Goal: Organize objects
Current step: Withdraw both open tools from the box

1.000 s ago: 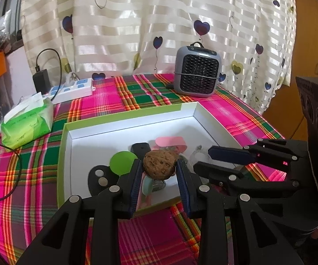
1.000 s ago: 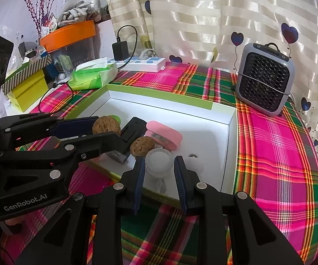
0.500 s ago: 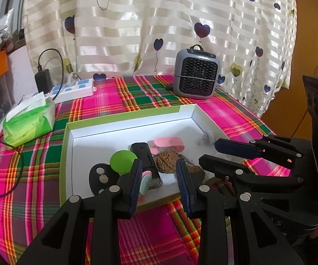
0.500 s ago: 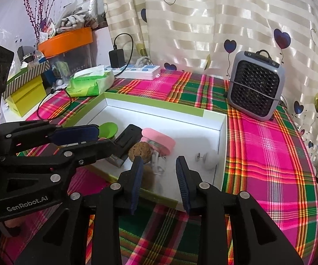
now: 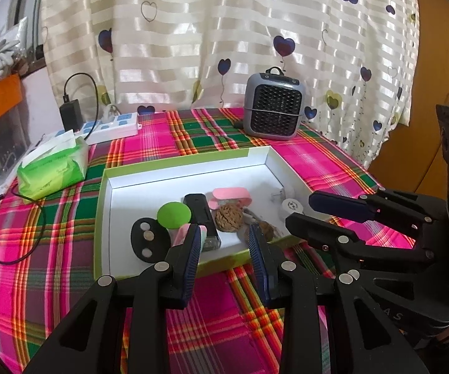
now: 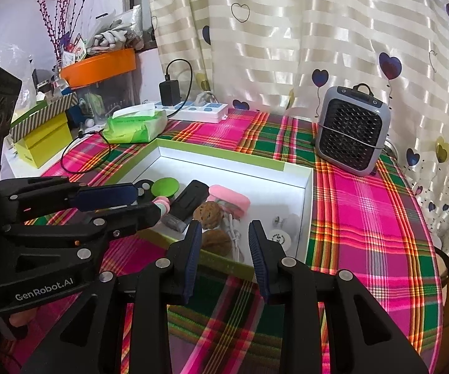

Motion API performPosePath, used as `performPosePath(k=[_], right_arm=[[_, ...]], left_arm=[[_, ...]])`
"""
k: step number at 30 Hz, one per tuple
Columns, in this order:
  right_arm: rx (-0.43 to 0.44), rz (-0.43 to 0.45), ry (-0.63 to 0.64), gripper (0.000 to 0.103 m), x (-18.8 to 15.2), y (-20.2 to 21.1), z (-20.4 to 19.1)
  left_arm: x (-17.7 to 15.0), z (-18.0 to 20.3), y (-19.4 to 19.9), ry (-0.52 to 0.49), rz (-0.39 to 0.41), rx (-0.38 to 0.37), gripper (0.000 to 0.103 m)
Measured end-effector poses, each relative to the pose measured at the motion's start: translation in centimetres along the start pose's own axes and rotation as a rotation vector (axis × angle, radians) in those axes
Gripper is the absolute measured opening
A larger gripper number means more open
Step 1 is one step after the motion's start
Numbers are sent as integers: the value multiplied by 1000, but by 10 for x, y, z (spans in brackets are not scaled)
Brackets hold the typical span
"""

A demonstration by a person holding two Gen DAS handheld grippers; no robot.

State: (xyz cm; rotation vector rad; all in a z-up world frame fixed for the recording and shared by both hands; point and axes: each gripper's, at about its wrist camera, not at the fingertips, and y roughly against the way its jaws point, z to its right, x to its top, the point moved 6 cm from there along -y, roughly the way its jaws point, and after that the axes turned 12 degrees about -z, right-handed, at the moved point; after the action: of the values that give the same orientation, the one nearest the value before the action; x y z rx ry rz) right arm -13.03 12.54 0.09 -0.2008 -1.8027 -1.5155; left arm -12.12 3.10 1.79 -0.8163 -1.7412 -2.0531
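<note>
A white box with a green rim (image 5: 174,162) (image 6: 221,155) lies on the plaid tablecloth. Inside it are two walnuts (image 5: 228,218) (image 6: 207,215), a pink case (image 5: 232,198) (image 6: 229,199), a black device (image 5: 200,213), a green disc (image 5: 174,214), a black oval holder (image 5: 149,238) and a white round cap (image 5: 291,207) (image 6: 279,238). My left gripper (image 5: 224,244) (image 6: 146,201) hovers open and empty at the box's near edge. My right gripper (image 6: 224,233) (image 5: 299,208) is open and empty too, just above the near right corner. A second walnut (image 6: 216,240) lies between its fingertips, untouched.
A grey heater (image 5: 272,107) (image 6: 354,137) stands behind the box. At back left lie a green tissue pack (image 5: 53,168), a white power strip (image 5: 112,127) with a black charger, and a black cable (image 5: 15,249). Yellow and orange boxes (image 6: 42,138) crowd the far left.
The left gripper let go of a walnut and the right let go of the white round piece. Both now lie in the box. Both grippers drew back and up.
</note>
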Motion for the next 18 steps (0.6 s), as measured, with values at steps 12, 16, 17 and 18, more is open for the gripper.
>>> performPosePath(k=[12,16,17,18], right_arm=[[8,-36,23,41,-21,2,-15],[16,-46,21,41,-26,1,-18],[17,-47,20,42,-27,1,-18],[17,-49,20,42,-27,1,-18]], left_arm=[[-19,-4,8,31,-11,24,29],[-27,-6,8,39,-25,30,29],[-28,-6,7,40,-29,28,29],[-28,-6,5,42,-32,27,29]])
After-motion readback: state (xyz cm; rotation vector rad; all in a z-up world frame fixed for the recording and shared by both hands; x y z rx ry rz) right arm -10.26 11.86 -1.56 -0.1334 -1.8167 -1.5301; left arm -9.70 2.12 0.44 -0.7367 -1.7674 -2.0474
